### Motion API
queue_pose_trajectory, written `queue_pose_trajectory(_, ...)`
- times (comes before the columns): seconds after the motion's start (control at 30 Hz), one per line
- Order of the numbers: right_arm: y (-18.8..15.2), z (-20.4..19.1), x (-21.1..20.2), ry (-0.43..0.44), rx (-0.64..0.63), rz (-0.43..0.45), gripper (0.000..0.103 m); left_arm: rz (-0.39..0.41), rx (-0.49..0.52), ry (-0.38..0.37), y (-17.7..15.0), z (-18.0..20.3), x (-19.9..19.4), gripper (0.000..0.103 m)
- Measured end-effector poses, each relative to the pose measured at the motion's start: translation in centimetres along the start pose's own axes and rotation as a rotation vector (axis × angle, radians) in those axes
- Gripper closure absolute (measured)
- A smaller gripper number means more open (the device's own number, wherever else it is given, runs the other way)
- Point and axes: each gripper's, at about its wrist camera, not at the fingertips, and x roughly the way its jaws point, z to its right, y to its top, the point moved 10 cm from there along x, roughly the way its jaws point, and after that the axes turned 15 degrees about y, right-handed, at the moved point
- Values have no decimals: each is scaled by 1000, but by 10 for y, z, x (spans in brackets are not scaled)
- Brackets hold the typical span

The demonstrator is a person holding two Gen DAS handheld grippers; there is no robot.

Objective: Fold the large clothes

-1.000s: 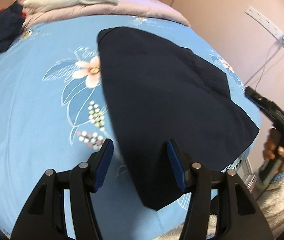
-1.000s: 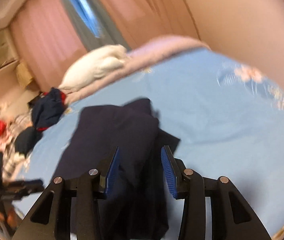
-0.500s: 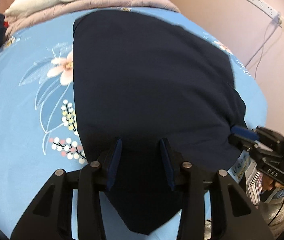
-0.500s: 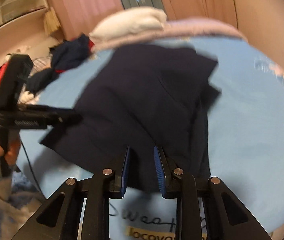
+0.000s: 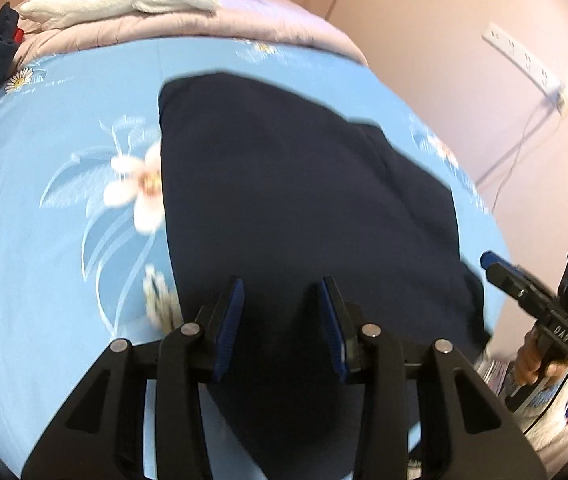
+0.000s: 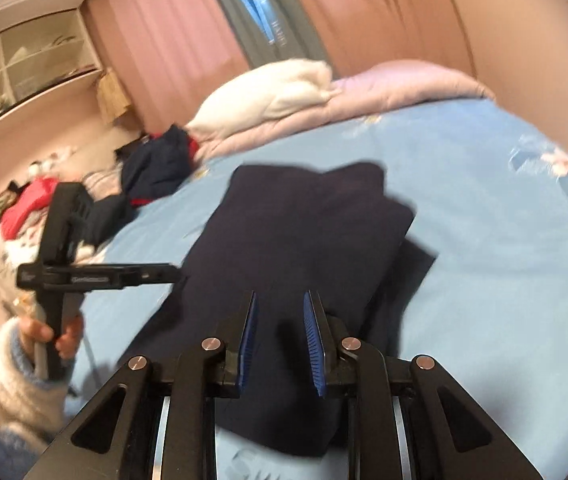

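Big navy garment (image 5: pixel 308 200) lies flat on the bed, partly folded with one layer doubled over, spreading away from right under the claw tips.

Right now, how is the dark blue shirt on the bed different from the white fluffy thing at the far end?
The dark navy garment lies spread flat on the blue floral sheet; the white bundle is puffed up in a heap on the pink quilt. The navy garment lies close to both claws, the white bundle far behind. The navy one covers much more bed. Both are soft cloth.
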Motion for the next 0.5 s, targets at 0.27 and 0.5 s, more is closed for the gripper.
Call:
queue_pose_trajectory(0.27, 29, 40, 45, -38, 52, 18, 80, 60, -44, 26, 73, -5, 37, 65)
queue_pose_trajectory(0.5, -6, 92, 66, -122, 170, -101, 80, -44, -51, 54, 83, -12, 91, 65)
